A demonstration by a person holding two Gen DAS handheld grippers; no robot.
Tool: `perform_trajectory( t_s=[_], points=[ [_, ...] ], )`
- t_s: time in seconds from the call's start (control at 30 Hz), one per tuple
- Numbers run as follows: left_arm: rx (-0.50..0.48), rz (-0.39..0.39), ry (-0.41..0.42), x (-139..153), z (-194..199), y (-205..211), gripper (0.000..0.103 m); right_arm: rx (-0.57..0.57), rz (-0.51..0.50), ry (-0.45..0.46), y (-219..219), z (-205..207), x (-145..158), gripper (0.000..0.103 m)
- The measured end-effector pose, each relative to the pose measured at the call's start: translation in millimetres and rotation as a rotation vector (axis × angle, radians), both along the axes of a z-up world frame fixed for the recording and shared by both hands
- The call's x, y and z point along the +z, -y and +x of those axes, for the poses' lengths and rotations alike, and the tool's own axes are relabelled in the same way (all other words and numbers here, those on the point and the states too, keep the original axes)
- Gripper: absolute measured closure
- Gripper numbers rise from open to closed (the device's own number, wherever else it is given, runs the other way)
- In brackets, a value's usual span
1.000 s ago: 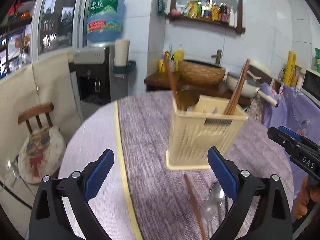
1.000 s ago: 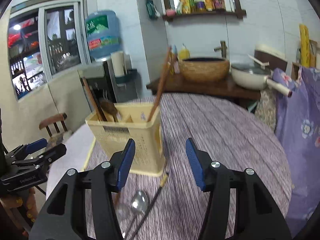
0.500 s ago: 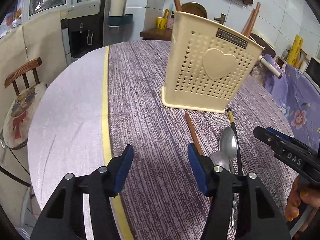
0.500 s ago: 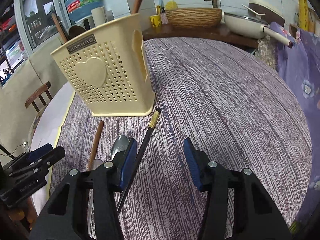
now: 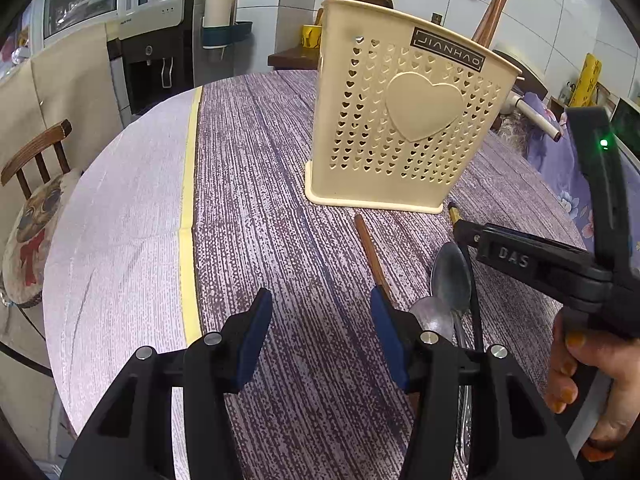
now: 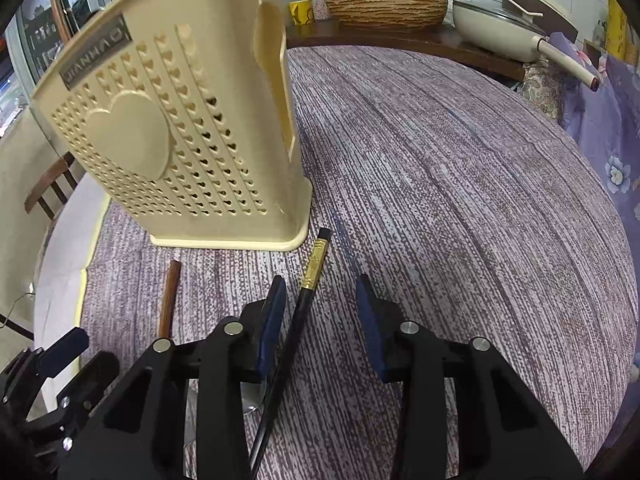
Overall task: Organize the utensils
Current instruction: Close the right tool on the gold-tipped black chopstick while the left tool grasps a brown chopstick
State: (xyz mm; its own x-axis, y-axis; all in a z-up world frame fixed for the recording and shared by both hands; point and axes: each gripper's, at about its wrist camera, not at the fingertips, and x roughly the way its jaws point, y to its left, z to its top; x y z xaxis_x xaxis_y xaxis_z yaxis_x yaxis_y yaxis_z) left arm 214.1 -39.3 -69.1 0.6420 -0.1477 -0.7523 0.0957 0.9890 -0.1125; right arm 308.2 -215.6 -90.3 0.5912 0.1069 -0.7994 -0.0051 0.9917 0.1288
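A cream utensil holder (image 5: 408, 120) (image 6: 180, 140) with heart holes stands on the purple table cloth, with brown utensils sticking out of its top. In front of it lie a brown chopstick (image 5: 372, 256) (image 6: 170, 296), two metal spoons (image 5: 452, 276) and a black chopstick with a gold band (image 6: 316, 264). My left gripper (image 5: 320, 312) is low over bare cloth; its jaws are closing with nothing between them, and the brown chopstick lies just beside its right finger. My right gripper (image 6: 320, 292) is closing around the black chopstick, which lies near its left pad, not pressed.
A wooden chair (image 5: 36, 160) stands off the table's left edge and a water dispenser (image 5: 160, 52) behind it. A woven basket (image 6: 384, 4) and a pan (image 6: 496, 32) sit on the back counter. Flowered purple fabric (image 6: 600, 120) hangs at the right.
Both grippers have dropped toward the table and tipped downward. Their jaws have narrowed. The right one has come down around the black chopstick.
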Motion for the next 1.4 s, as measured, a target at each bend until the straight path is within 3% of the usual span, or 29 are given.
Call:
perform_trajectory(
  t_s=[0.13, 0.23, 0.47, 0.63, 1.0, 1.4],
  points=[
    [-0.004, 0.004, -0.005, -1.6, 2.0, 0.5, 0.052, -0.001, -0.031, 0.005, -1.6, 0.8, -1.6, 0.07],
    [-0.01, -0.002, -0.011, -1.6, 5.8, 2.3, 0.052, 0.008, -0.07, 0.008, -1.6, -0.4, -1.8, 0.08],
    [-0.064, 0.014, -0.019, 0.9, 18.2, 22.7, 0.052, 0.015, -0.037, 0.003, 8.4, -1.2, -3.1, 0.089],
    [-0.084, 0.041, -0.039, -4.2, 33.0, 34.4, 0.054, 0.029, -0.006, -0.001, 14.6, 2.6, -3.7, 0.09],
    [-0.096, 0.113, -0.06, -13.1, 41.2, 44.2, 0.082, 0.058, -0.018, -0.002, 15.8, 6.0, -6.9, 0.091],
    [-0.107, 0.167, -0.055, -13.0, 38.7, 52.9, 0.083, 0.021, -0.053, 0.006, 1.5, 3.9, -9.7, 0.091]
  ],
)
